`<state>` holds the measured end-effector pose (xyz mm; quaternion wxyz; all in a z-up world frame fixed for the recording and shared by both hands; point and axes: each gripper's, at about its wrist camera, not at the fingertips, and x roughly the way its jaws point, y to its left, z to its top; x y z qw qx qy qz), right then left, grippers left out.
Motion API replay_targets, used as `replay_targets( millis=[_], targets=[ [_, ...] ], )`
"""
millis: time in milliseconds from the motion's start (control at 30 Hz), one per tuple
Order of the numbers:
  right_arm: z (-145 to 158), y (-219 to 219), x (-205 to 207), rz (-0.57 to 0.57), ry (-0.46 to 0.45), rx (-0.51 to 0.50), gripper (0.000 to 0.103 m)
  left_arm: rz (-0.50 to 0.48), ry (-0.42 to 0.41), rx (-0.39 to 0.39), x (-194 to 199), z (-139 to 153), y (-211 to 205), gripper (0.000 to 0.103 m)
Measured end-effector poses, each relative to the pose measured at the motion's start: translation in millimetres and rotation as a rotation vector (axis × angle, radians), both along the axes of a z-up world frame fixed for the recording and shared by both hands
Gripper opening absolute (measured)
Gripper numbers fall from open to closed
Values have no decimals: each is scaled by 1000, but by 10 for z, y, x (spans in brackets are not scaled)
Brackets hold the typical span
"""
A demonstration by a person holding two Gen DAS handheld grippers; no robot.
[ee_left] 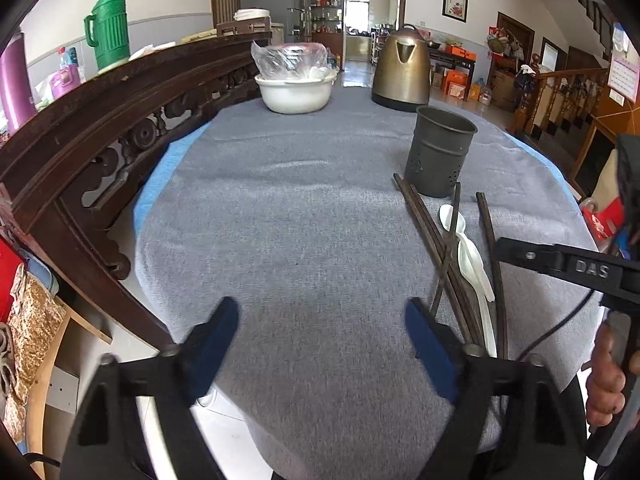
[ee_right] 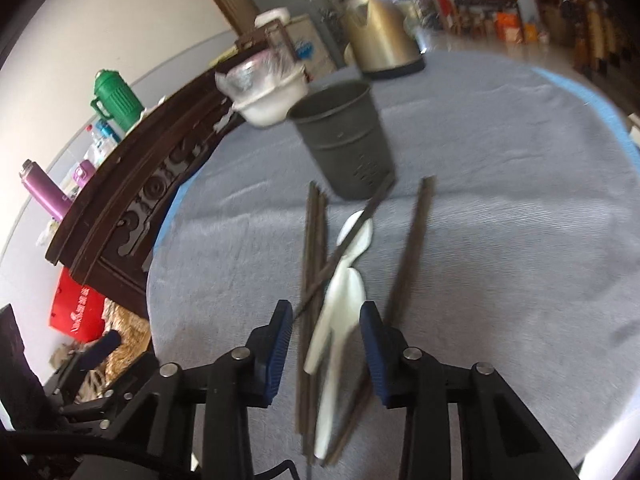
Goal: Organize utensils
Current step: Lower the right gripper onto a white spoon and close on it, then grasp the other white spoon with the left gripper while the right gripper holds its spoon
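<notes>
**Two wrist cams, same table**

Left wrist looks low across the grey tablecloth (ee_left: 304, 208) toward the kettle (ee_left: 402, 68). Right wrist sits nearer, tilted down over the chopsticks (ee_right: 316, 256). Both catch the utensil holder (ee_left: 440, 150), kettle and white bowl (ee_left: 296, 94).

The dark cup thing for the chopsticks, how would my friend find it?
Look at the gray cloth table. On its right side, in front of the gold kettle, stands the utensil holder. It is the only dark, open-topped cup with little holes, right above the chopsticks.
</notes>
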<state>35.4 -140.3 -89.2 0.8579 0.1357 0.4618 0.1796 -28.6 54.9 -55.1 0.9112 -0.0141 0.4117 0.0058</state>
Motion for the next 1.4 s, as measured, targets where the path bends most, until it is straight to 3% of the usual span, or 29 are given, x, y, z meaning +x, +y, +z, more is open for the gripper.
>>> replay_targets(
  millis=[167,200,300,600,800,1267,1400],
  targets=[
    [-167,169,179,40,96,-45,18,-20,32,-29,83,-79,-8,64],
    [-214,180,222,33,121,-55,9,-24,34,-28,92,-84,-12,63],
    [-215,148,222,15,130,-49,2,-32,31,-31,104,-76,-20,63],
    [-57,-175,293,-43,103,-6,6,-113,53,-93,174,-60,-176,63],
    [-120,-311,395,-18,157,90,28,-191,69,-142,152,-62,-304,63],
    [-420,-73,526,55,195,90,25,-200,96,-157,152,-121,-287,63],
    [-421,-33,477,80,198,127,17,-214,93,-155,148,-121,-318,63]
  ],
)
